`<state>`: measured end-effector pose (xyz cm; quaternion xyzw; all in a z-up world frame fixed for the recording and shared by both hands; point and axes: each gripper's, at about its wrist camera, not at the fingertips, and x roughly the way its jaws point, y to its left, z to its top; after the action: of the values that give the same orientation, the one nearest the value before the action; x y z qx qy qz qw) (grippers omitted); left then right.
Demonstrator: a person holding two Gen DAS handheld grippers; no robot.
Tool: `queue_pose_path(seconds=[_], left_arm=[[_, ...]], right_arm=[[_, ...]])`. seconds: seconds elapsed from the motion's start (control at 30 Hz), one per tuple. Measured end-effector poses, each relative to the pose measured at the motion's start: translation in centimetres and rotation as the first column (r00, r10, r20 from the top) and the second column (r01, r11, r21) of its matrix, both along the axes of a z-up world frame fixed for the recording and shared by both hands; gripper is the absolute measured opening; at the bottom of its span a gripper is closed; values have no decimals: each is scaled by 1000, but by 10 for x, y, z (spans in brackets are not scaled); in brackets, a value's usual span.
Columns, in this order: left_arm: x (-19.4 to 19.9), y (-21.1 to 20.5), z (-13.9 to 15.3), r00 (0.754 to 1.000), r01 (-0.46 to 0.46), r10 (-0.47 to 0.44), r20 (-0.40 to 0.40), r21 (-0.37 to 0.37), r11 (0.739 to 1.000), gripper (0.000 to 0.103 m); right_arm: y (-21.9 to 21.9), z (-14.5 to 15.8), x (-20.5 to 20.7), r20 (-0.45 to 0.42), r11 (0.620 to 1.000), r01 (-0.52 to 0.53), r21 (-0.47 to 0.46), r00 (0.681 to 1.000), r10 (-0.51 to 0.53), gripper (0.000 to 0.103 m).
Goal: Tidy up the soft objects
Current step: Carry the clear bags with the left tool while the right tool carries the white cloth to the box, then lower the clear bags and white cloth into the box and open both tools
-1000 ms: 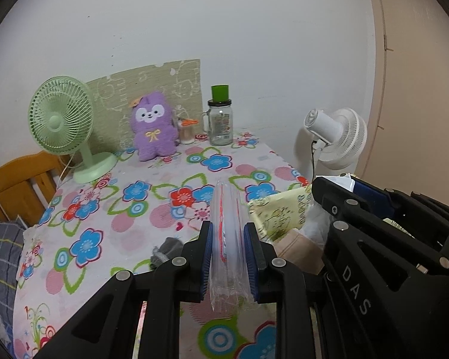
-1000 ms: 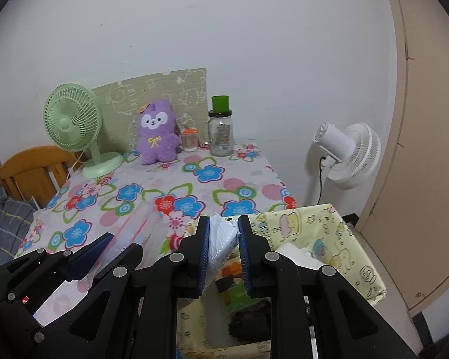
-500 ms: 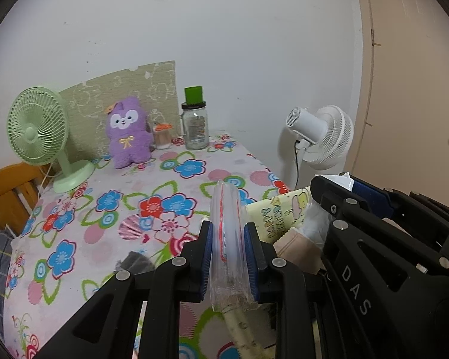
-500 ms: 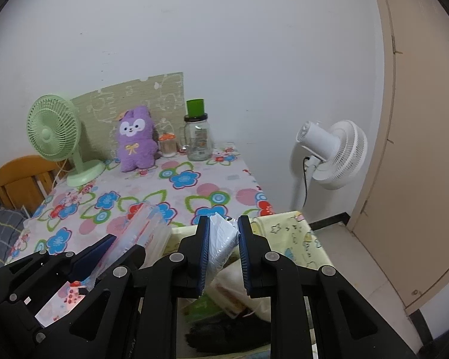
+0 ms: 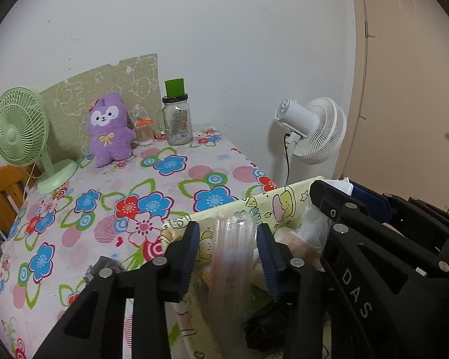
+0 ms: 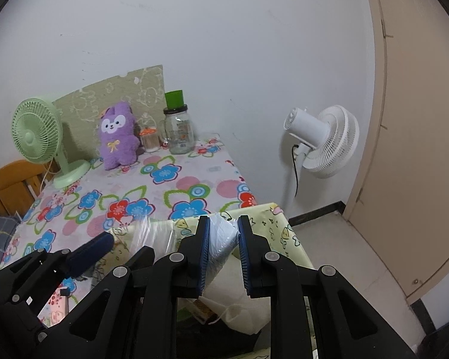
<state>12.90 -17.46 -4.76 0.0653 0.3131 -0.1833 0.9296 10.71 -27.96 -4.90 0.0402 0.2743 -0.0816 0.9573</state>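
Beside the table (image 5: pixel 74 233), a yellow bin (image 5: pixel 272 200) sits under both grippers. The left gripper (image 5: pixel 228 239) is opening, a clear bag (image 5: pixel 230 251) loose between its pads. The right gripper (image 6: pixel 223 240) pinches a white bundle (image 6: pixel 221 239) above the bin.

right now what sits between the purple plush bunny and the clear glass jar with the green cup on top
A small clear container with an orange lid stands between the purple plush bunny and the clear glass jar at the back of the flowered table; both wrist views show it.
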Motion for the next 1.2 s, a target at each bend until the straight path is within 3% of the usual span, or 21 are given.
queue_pose_path(seconds=[0.13, 0.53, 0.6, 0.67, 0.83, 0.97, 1.2], left_arm=[[3, -5, -4, 1000, 1, 0, -17, 18, 1000, 63], [5, -6, -7, 999, -5, 7, -43, 54, 999, 80], [4, -6, -7, 999, -4, 6, -40, 56, 998, 82], [3, -6, -6, 999, -5, 7, -35, 59, 998, 85], [-2, -6, -3, 1000, -12, 12, -13, 66, 998, 92], [-6, -2, -1, 1000, -12, 13, -14, 61, 998, 94], [-17, 8, 3, 999, -32, 33, -5, 57, 998, 99]], right_arm=[[-5, -6, 3, -10, 1000, 4, 10, 1000, -4, 22], [-7, -13, 11, -20, 998, -36, 57, 999, 37, 22], [-6, -13, 11, -21, 998, -40, 56, 999, 41, 26], [-6, -13, 11, -29, 997, -45, 57, 998, 47, 49], [-6, -14, 7, -33, 996, -44, 79, 998, 47, 74], [-4, -13, 2, -32, 996, -36, 82, 999, 39, 83], [4, -7, -11, -16, 995, -49, 84, 999, 51, 90]])
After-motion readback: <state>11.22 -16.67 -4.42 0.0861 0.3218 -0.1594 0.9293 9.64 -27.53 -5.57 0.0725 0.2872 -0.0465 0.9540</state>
